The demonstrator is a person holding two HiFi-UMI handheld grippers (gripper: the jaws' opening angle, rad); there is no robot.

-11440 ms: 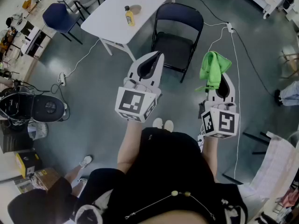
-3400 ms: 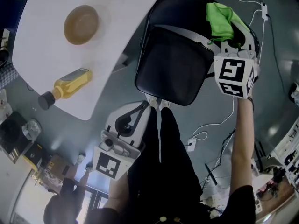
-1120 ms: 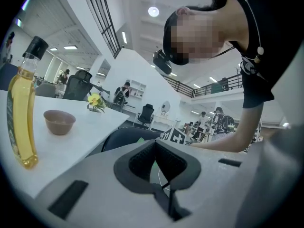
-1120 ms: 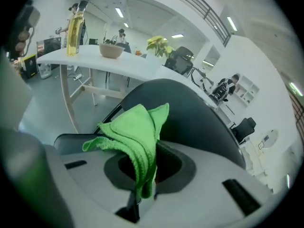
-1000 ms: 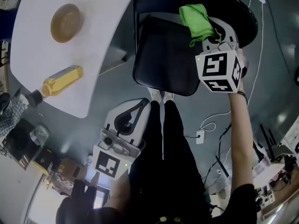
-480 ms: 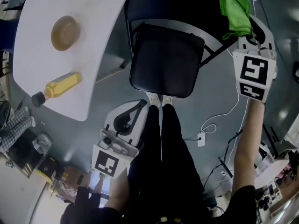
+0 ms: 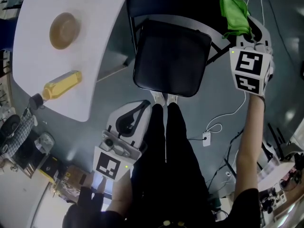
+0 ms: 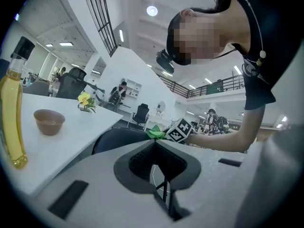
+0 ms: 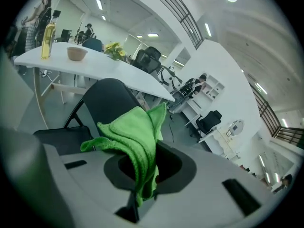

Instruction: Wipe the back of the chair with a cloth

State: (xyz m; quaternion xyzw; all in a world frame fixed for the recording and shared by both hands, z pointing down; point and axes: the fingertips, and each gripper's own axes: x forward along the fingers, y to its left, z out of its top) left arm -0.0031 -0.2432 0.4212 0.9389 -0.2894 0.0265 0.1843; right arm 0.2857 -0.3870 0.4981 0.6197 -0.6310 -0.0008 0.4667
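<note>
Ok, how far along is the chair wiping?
Done: the green cloth is clamped in the right claw. In hand: it sits at the right end of the chair back, contact unclear. Left: no wiped stretch shows, so assume the whole back. The left claw is shut, empty, idle, held low.

Bright green cloth (image 7: 235,12), black chair (image 7: 171,58), white table (image 7: 97,37), yellow bottle (image 7: 61,84) (black cap (image 7: 36,101)), brown bowl (image 7: 64,30)

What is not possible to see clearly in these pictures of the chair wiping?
- Whether the green cloth touches the chair back: in the head view and the right gripper view, the cloth itself covers that spot.
- Any print on the bottle: too small in the head view; the left gripper view's edge cuts it.
- The distant person: right gripper view, too small.
</note>
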